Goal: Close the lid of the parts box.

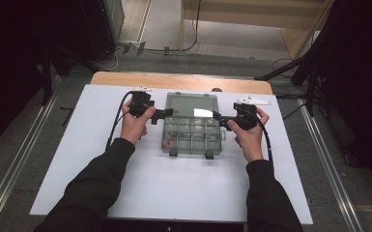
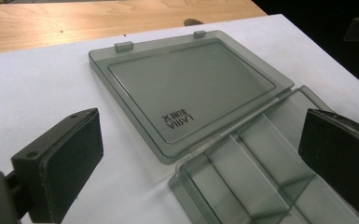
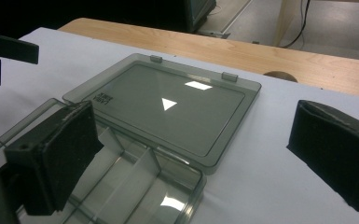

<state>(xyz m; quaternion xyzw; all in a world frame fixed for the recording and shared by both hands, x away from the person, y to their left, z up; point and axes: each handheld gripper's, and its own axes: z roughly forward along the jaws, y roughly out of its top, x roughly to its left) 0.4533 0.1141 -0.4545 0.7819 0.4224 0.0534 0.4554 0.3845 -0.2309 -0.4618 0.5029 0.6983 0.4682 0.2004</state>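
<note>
The left gripper (image 1: 166, 113) stands with its jaws spread wide, holding nothing, at the left edge of the organiser box (image 1: 192, 137). The right gripper (image 1: 217, 116) is just as wide and empty at the right edge. The smoky clear box lies open mid-bench (image 1: 101, 183), its lid (image 1: 192, 105) folded flat away from the person, long axis left to right. Something red in a front-left compartment is too small to identify.

My bench is a wooden table (image 1: 183, 80) with a white sheet (image 1: 174, 188) laid over it, bare wood showing along the far edge. Beyond that edge, black cables (image 1: 188, 46) trail over the grey floor (image 1: 164, 24) beside a pale wooden frame (image 1: 290, 26).
</note>
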